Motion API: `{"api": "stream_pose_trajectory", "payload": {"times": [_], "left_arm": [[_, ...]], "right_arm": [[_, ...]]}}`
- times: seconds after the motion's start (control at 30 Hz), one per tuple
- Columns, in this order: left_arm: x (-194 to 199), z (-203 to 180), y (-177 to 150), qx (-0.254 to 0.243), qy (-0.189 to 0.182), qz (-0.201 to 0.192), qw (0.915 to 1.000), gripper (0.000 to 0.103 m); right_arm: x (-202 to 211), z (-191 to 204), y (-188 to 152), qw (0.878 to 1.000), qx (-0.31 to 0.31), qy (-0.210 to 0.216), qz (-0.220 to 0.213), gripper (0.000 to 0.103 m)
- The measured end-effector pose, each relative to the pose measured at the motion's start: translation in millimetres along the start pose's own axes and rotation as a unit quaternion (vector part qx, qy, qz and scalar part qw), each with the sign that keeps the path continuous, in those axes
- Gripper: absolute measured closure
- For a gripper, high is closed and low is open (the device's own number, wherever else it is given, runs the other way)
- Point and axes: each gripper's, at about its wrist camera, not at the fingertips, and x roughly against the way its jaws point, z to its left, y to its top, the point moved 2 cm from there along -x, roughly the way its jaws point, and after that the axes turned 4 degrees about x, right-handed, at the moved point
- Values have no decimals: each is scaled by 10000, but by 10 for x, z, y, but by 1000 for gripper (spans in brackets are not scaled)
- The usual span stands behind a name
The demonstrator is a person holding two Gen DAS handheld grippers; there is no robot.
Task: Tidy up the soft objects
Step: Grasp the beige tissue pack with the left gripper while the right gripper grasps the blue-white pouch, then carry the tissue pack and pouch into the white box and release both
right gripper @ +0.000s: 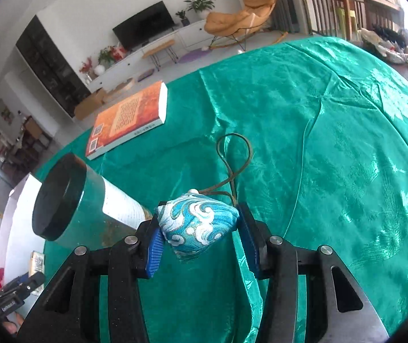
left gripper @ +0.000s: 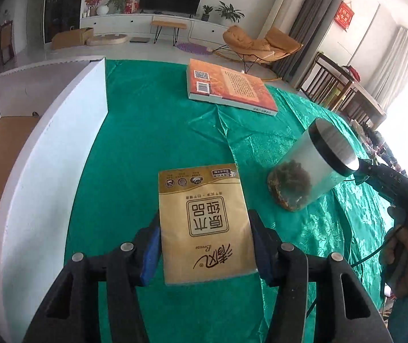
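Landmark: the blue brocade pouch (right gripper: 196,224), the thing you have between your right gripper (right gripper: 199,241) fingers.
Grip: both blue pads (right gripper: 154,253) press the pouch's sides; it sits pinched, tilted, above the green tablecloth (right gripper: 332,143).
Cord: a brown loop (right gripper: 233,154) runs from the pouch's top away from you, lying on the cloth.
Jar: a clear jar (right gripper: 89,208) with a black lid lies on its side just left of the pouch, lid pointing left.
Book: an orange book (right gripper: 128,120) lies flat, well beyond the pouch, up and left.
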Motion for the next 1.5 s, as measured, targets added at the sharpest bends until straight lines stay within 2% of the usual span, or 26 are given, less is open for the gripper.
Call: {"api": "stream_pose_trajectory", "payload": {"times": [0.1, 0.17, 0.27, 0.37, 0.47, 0.57, 0.7, 0.8, 0.9, 0.93, 0.97, 1.03, 1.07, 1.23, 1.4, 1.5], "left_arm": [[313, -20, 243, 31, -209, -311, 9993, 49], [556, 57, 338, 0, -230, -486, 9986, 49], [952, 342, 388, 6, -116, -692, 9975, 49], [1344, 807, 307, 104, 247, -837, 9961, 49], [1663, 1328, 155, 313, 725, -889, 9929, 49], [1918, 1756, -37, 410, 1304, -963, 9859, 49], [2105, 2134, -253, 572, 1759, -993, 9777, 49], [2135, 2284, -359, 547, 2071, -993, 9717, 48], [2115, 2370, -431, 572, 2345, -971, 9656, 42], [2111, 2385, -450, 571, 2422, -972, 9637, 33], [2120, 2395, -459, 565, 2500, -1005, 9614, 20], [2159, 2401, -476, 546, 2699, -1157, 9544, 9], [2171, 2406, -477, 529, 2776, -1223, 9514, 7], [2180, 2379, -470, 454, 2994, -1278, 9444, 6], [2239, 2278, -504, 319, 3368, -1351, 9313, 5], [2297, 2231, -546, 463, 3432, -1357, 9283, 5]], "right_arm": [[234, 213, 288, 9993, 236, 4, -282, 53], [424, 462, 418, 9978, 469, 163, -434, 53], [683, 992, 507, 9935, 843, 564, -520, 53], [911, 1759, 426, 9826, 1322, 1200, -514, 53], [1062, 2610, 173, 9643, 1752, 1957, -350, 53], [1125, 3368, -220, 9426, 2183, 2527, -72, 53], [1120, 4072, -807, 9175, 2607, 2983, 364, 53], [1072, 4417, -1222, 9017, 2881, 3150, 679, 52], [961, 4642, -1586, 8914, 3125, 3145, 946, 44], [918, 4697, -1691, 8881, 3191, 3133, 1060, 27], [865, 4708, -1773, 8857, 3228, 3116, 1190, 21], [800, 4682, -1869, 8860, 3242, 3031, 1341, 21], [782, 4673, -1897, 8869, 3238, 2998, 1366, 21], [782, 4606, -1899, 8932, 3275, 2814, 1256, 21], [828, 4522, -1873, 8998, 3294, 2631, 1121, 21], [847, 4478, -1882, 9030, 3328, 2498, 1069, 21]]}}
